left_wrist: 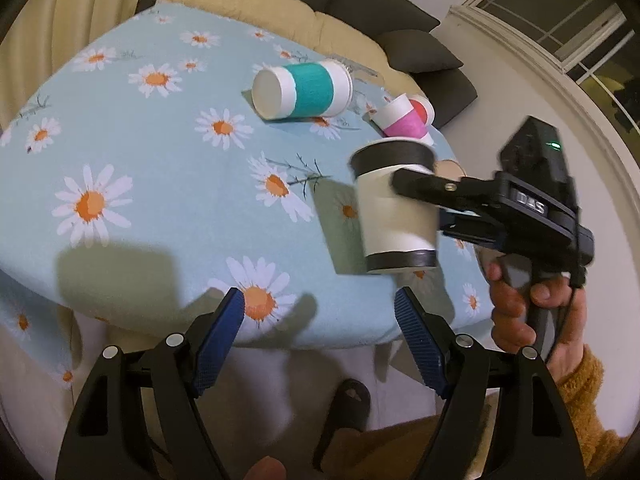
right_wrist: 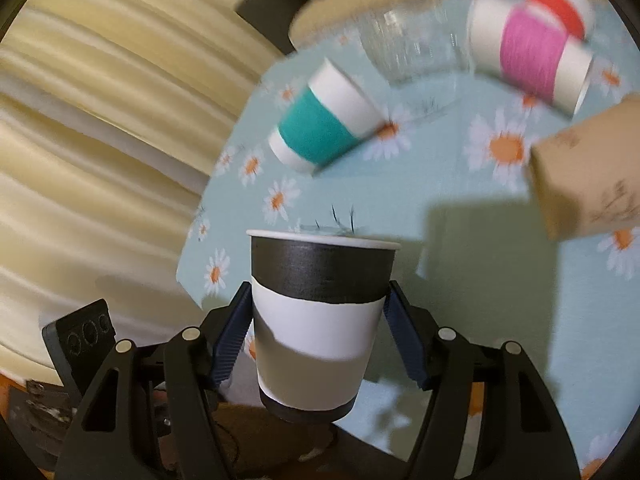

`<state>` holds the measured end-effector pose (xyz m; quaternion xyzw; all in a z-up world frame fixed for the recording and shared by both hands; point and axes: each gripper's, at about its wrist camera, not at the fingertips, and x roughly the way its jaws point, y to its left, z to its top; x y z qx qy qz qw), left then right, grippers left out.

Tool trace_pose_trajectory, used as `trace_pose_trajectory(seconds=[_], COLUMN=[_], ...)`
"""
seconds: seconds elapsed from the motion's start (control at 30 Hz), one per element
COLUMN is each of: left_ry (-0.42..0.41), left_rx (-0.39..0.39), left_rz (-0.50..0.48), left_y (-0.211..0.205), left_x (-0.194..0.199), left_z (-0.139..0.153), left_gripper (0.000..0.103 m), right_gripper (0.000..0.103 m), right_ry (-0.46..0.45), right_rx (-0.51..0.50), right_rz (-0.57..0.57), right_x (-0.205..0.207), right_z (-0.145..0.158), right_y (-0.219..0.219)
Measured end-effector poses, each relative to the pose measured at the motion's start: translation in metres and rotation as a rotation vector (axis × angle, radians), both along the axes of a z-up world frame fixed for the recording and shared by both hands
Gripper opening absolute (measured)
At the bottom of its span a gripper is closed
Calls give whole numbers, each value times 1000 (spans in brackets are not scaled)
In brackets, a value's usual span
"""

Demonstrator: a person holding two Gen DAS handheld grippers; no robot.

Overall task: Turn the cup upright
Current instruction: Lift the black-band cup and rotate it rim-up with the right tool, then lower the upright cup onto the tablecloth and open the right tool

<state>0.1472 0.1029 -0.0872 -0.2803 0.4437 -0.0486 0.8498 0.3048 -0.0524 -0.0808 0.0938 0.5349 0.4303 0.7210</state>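
My right gripper [right_wrist: 318, 320] is shut on a white paper cup with black bands [right_wrist: 316, 320]. The cup is upright, rim up, held just above the daisy tablecloth [right_wrist: 460, 208]. In the left wrist view the same cup [left_wrist: 394, 216] hangs at the table's right side, with the right gripper [left_wrist: 416, 190] clamped across it. My left gripper [left_wrist: 320, 312] is open and empty, low at the table's near edge.
A teal-banded cup [left_wrist: 304, 90] lies on its side at the far middle. A pink-banded cup [left_wrist: 400, 122] and a red-banded cup [left_wrist: 422, 110] lie at the far right. A clear plastic cup [right_wrist: 412, 46] and a brown cardboard cup [right_wrist: 588, 176] are nearby. Cream sofa cushions [right_wrist: 100, 120] lie beyond.
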Motion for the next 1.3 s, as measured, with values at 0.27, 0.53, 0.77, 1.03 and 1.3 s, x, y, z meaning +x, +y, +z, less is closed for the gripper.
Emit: trace_pose_trajectory(seconds=[0.27,0.53,0.77,1.03,1.3], left_ry=[-110,-183,-215,-227,-249], left_rx=[30,4,-27,8,79], left_rz=[2,52,127,161,144], left_y=[-3,8,23,28,21], left_x=[-6,-12,-11,-5,2], left_z=[17,29,29,30,33], left_gripper=[76,85,96,96,96], right_gripper=[66,66,66,66,66], right_ry=[-375,-720,-932,-1023,-1069], right_rx=[99,138,16,-77,-179], right_rz=[-21,-143,-286,-424,-499], right_x=[-50,-100,-127,-133,-126], right_z=[46,52,31,0,-38], right_y=[-20,-34,-26,-8,7])
